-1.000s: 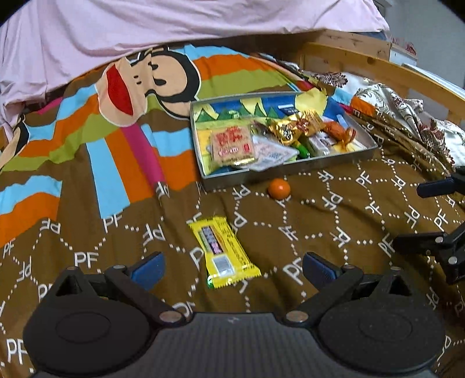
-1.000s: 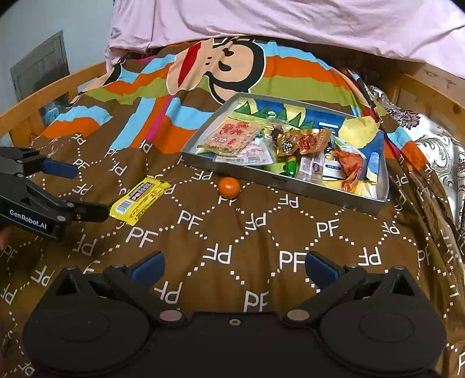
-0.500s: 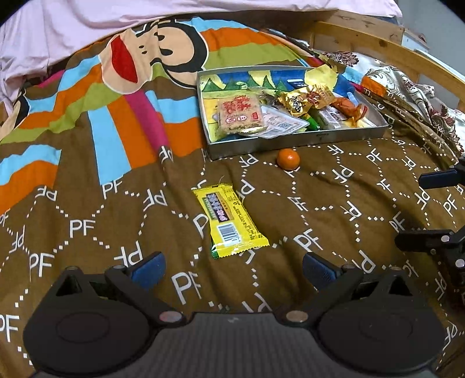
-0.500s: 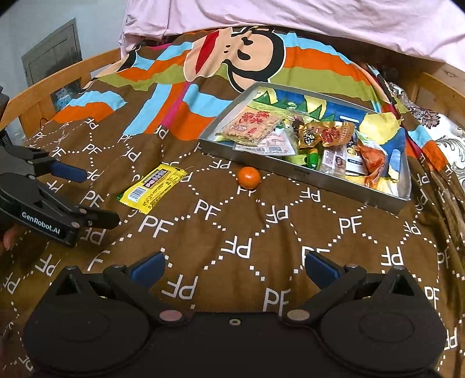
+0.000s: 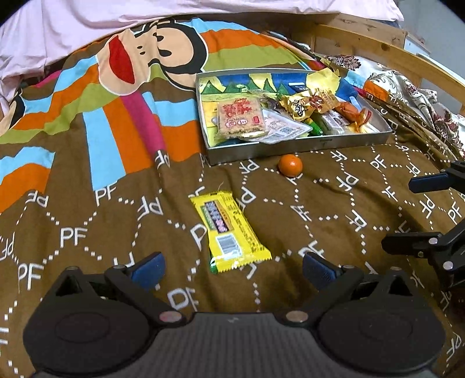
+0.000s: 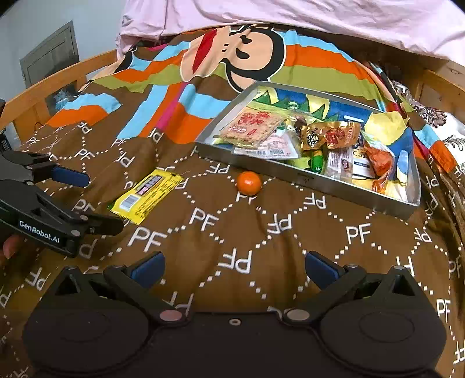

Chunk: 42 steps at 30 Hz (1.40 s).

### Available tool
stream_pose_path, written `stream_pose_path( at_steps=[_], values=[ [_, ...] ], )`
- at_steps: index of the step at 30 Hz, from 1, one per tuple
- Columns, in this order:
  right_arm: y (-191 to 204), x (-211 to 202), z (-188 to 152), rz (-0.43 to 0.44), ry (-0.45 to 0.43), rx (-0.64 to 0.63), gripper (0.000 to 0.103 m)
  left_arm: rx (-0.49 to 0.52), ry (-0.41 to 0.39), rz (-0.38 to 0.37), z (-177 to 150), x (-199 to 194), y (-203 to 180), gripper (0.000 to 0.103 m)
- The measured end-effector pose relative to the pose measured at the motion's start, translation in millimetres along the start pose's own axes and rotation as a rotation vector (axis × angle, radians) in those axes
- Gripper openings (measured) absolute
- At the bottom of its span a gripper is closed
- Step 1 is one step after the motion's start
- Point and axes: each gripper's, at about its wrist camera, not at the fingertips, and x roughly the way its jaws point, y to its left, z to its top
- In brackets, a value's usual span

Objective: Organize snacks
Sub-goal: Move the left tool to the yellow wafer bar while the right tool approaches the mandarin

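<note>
A yellow snack packet lies flat on the brown bedspread. A small orange ball-shaped snack rests just in front of a silver tin tray that holds several wrapped snacks. My left gripper is open, its blue pads either side of the packet's near end and slightly short of it. My right gripper is open and empty, hovering over bare bedspread well short of the orange snack.
A pink quilt is bunched at the head of the bed. Wooden bed rails run along both sides. A floral cloth lies to the right of the tray. A fingertip shows on the left gripper's handle.
Both grippers have moved forward toward the snacks. The left one now frames the yellow packet more closely. Nothing on the bed has shifted.
</note>
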Motion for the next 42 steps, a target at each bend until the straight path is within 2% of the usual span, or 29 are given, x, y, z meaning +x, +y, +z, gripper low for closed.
stream_pose_path(
  at_steps=[9,20,32,38,42],
  values=[
    [-11,20,16,-0.028,-0.051,-0.007,0.102,0.003,0.003,-0.004,9,20,1,0.102],
    [-26,46,27,-0.053,-0.064,0.001,0.102,-0.003,0.030,-0.011,13,44,1,0.102],
    [-32,73,34,-0.051,-0.077,0.007,0.102,-0.084,0.056,-0.018,19,67,7,0.103],
    [-33,83,38,-0.002,-0.090,-0.002,0.102,-0.104,0.035,-0.012,13,68,8,0.102],
    [-28,89,41,0.051,-0.102,-0.026,0.102,-0.163,0.011,-0.029,8,63,14,0.101]
  ],
)
